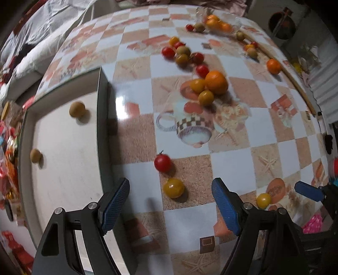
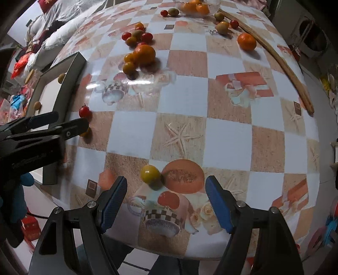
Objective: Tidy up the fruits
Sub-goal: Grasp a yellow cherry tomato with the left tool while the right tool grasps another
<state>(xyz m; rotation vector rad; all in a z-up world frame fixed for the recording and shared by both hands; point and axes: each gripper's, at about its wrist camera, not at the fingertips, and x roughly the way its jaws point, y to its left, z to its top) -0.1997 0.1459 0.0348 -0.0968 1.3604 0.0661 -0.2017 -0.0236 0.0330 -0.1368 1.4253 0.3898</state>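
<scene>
Cherry tomatoes and oranges lie scattered on a checked tablecloth. My left gripper (image 1: 171, 203) points down, open and holding nothing. A yellow tomato (image 1: 173, 187) lies on the cloth just ahead of its jaws, with a red tomato (image 1: 162, 162) beyond it. To the left stands a dark-rimmed tray (image 1: 103, 127) holding two brownish fruits (image 1: 77, 109). My right gripper (image 2: 165, 203) is open and empty near the table's front edge. Another yellow tomato (image 2: 150, 173) sits just ahead of its left finger. The left gripper (image 2: 63, 124) shows at that view's left edge, partly hiding its yellow tomato.
A large orange (image 1: 216, 82) with several small tomatoes clusters mid-table. A lone orange (image 2: 246, 41) lies to the right near a long wooden stick (image 2: 281, 61). A glass bowl (image 2: 213, 6) with oranges stands at the far edge. Bedding and clutter surround the table.
</scene>
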